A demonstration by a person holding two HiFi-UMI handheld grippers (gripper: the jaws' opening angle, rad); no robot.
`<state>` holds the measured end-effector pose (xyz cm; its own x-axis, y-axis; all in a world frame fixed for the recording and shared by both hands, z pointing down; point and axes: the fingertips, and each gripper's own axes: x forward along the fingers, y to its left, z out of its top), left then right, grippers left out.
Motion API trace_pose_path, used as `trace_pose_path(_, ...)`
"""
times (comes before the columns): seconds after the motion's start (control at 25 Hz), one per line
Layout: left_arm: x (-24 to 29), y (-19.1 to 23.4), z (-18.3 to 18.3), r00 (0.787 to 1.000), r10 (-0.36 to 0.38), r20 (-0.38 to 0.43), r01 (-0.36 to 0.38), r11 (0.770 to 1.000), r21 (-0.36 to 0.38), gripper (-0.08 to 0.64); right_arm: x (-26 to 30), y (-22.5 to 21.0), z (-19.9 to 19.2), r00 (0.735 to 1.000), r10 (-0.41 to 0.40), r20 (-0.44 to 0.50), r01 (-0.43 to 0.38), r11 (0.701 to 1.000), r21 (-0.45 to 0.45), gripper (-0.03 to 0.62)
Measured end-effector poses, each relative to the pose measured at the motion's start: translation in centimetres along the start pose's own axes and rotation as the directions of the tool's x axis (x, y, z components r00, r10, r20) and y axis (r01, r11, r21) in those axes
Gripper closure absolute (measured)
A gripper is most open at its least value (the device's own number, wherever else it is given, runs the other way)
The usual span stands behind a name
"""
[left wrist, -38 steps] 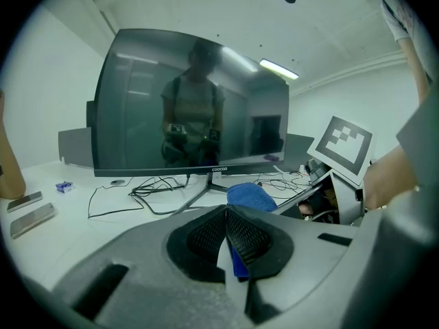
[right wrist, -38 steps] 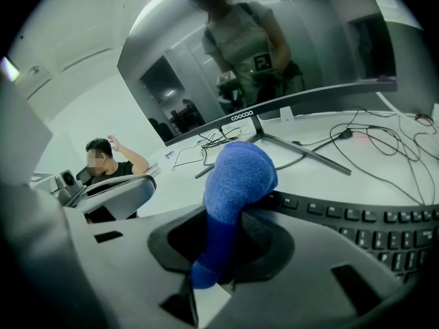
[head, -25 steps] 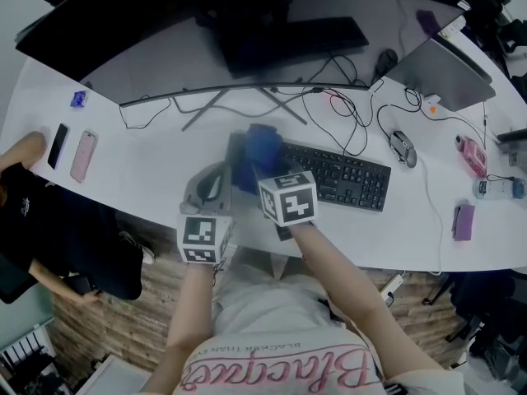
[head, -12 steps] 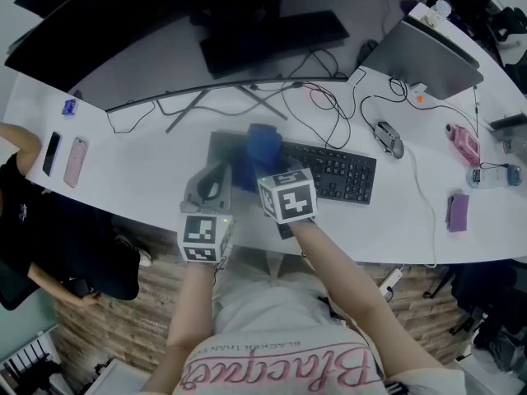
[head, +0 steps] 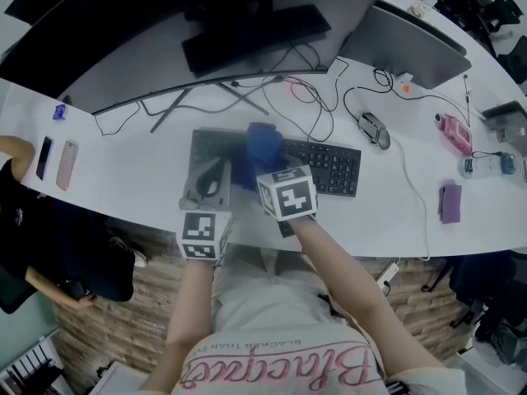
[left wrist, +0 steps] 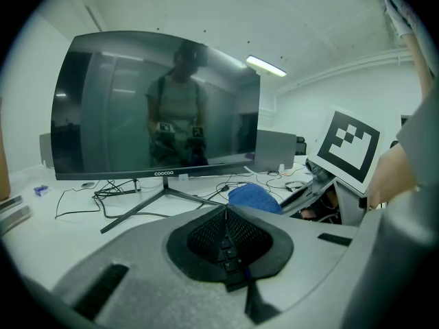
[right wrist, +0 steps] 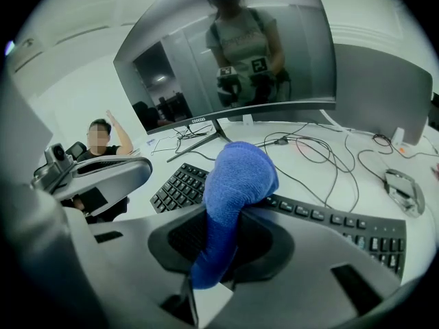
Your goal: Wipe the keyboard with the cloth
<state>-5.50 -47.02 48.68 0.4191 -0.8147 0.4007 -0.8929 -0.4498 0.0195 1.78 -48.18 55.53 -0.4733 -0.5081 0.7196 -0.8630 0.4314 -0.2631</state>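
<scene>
A black keyboard lies on the white desk in front of the monitor. My right gripper is shut on a blue cloth, and the bunched cloth presses on the keys left of the keyboard's middle. In the right gripper view the cloth sticks out of the right gripper over the keyboard. My left gripper hovers over the keyboard's left end, shut with nothing in it. In its own view the left gripper shows keys below it and the cloth to its right.
A curved monitor on a splayed stand stands behind the keyboard among loose cables. To the right are a mouse, a laptop and small gadgets. Two phones lie far left. A person sits left.
Both grippers and the cloth have slid rightward along the keyboard: more of its left end now shows beside them. The cloth stays gripped.
</scene>
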Motion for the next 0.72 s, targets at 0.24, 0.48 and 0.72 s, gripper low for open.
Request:
trace_pose_path(0.24,0.4,-2.4,0.2,1.000,-0.018,0.005,0.018,1.000,0.004,0.555,-1.6,-2.0,-1.1,1.000,-0.019,-0.007,0.019,1.000,0.009,0.500)
trace_pose_path(0.48,0.8,-4.3,0.2,1.000,-0.031,0.005,0.031,1.000,0.005,0.555,-2.9,-3.5,-1.9,1.000,-0.028,-0.006,0.028,1.000,0.014,0.500)
trace_pose_path(0.72,1.2,-6.0,0.2,0.999,-0.038,0.007,0.037,0.999,0.006,0.555,-3.9,-5.0,-2.6,0.999,-0.037,-0.010,0.037,0.999,0.010,0.500)
